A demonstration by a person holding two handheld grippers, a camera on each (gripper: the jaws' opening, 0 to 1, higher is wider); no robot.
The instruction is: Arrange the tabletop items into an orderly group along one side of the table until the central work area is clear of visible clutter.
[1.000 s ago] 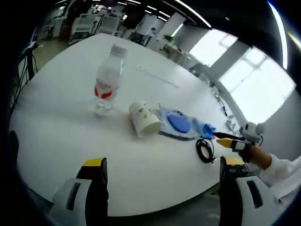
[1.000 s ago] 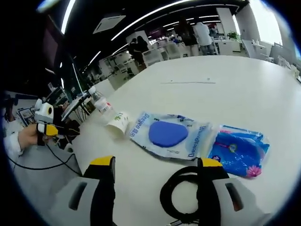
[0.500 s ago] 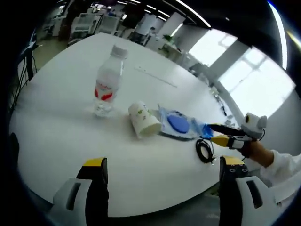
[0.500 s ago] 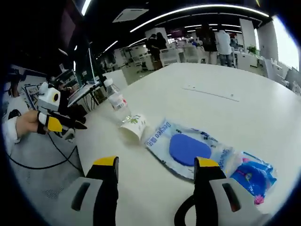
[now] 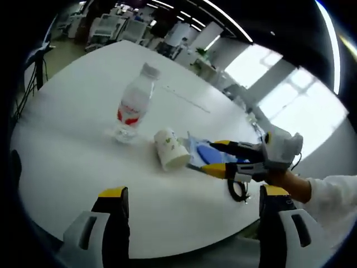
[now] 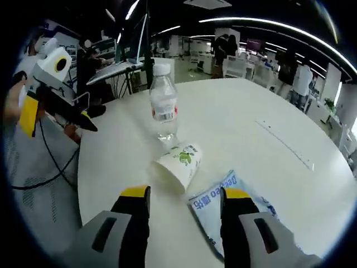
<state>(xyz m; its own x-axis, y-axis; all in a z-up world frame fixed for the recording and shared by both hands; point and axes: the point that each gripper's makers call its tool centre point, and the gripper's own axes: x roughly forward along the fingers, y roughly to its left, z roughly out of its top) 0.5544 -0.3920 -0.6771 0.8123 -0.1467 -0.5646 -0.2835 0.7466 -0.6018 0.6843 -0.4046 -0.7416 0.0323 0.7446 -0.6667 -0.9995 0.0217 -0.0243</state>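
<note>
One paper cup (image 6: 177, 163) lies on its side on the white table (image 5: 67, 145), and everything else groups around it. In the right gripper view its open mouth faces the camera, and a green mark shows on its wall. Just beyond the cup stands a clear water bottle (image 6: 164, 108) with a red label and a white cap, upright and apart from the cup. On the cup's other side lies a blue-and-white packet (image 5: 207, 152), its near edge just beside the cup; in the right gripper view that packet (image 6: 222, 202) lies between and beyond the two jaws. Past the packet, near the table's edge, is a black coiled cable (image 5: 239, 191).

The right gripper (image 6: 183, 194) hangs just short of the cup with its yellow-tipped jaws wide apart and nothing between them; in the left gripper view it (image 5: 216, 157) reaches in over the packet. The left gripper (image 5: 192, 193) is well back from the cup, jaws spread wide and empty. Desks and standing people fill the room behind the table.
</note>
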